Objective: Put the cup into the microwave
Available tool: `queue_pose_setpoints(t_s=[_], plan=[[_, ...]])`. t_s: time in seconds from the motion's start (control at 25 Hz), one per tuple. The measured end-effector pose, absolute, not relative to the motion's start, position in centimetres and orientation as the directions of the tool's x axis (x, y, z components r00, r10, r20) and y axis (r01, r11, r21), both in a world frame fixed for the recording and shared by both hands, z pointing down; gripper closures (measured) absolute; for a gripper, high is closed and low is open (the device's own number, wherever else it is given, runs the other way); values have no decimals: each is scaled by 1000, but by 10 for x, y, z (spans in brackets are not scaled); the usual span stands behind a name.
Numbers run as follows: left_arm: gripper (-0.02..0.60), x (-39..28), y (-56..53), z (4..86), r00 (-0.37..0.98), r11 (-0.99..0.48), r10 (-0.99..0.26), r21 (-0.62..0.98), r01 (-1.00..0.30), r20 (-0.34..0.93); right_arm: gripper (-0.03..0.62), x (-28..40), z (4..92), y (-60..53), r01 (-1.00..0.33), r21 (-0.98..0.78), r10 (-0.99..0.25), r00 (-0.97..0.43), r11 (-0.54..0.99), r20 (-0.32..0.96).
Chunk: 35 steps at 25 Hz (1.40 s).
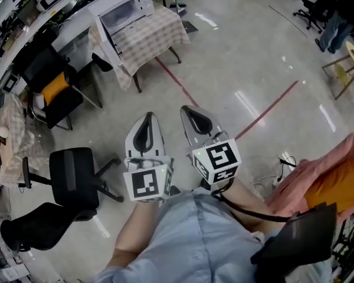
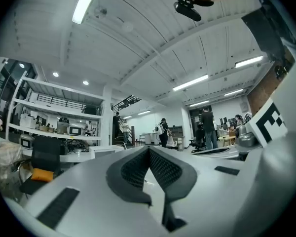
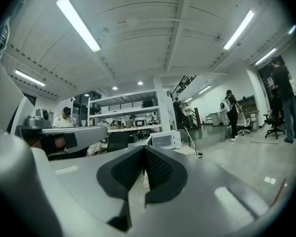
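No cup showed in any view. The microwave sat on a cloth-covered worktop well ahead of both claws. The left claw and right claw were clenched, empty. Approaching with jaws clamped might knock over the unseen cup.

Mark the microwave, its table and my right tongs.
microwave (image 1: 124, 12), head view, front window.
table (image 1: 154, 37), head view, checked cloth top.
right tongs (image 1: 187, 109), head view, closed tips.

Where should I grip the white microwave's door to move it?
Grip the door by its free outer edge, coming from the front of the microwave with jaws level; it seems to stand open as a thin upright panel. No handle is visible.
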<state>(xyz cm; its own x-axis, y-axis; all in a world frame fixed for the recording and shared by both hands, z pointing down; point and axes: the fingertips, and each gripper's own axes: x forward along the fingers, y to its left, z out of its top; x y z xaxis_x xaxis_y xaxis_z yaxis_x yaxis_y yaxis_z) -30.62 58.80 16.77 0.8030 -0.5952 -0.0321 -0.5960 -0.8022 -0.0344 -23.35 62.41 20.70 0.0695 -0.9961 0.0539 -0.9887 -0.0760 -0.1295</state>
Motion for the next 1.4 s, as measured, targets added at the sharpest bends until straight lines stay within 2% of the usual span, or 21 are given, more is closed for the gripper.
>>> queue_pose_setpoints(t_s=[0.32,0.64,0.96,1.4], plan=[[581,-268,606,176,791,-790,-612,-24,-612,-21,592,-203,212,634,-983,-186,-999,-9,1,45],[581,-254,583,191,783,-783,-622,-22,-622,20,592,-183,226,611,-975,-221,-997,-6,-10,74],[581,-231,509,206,773,-773,-634,38,-634,14,592,-156,237,552,-977,-213,-995,12,-32,97],[581,-195,375,189,792,-793,-609,59,-607,-42,592,-126,220,408,-986,-164,-994,16,-34,110]])
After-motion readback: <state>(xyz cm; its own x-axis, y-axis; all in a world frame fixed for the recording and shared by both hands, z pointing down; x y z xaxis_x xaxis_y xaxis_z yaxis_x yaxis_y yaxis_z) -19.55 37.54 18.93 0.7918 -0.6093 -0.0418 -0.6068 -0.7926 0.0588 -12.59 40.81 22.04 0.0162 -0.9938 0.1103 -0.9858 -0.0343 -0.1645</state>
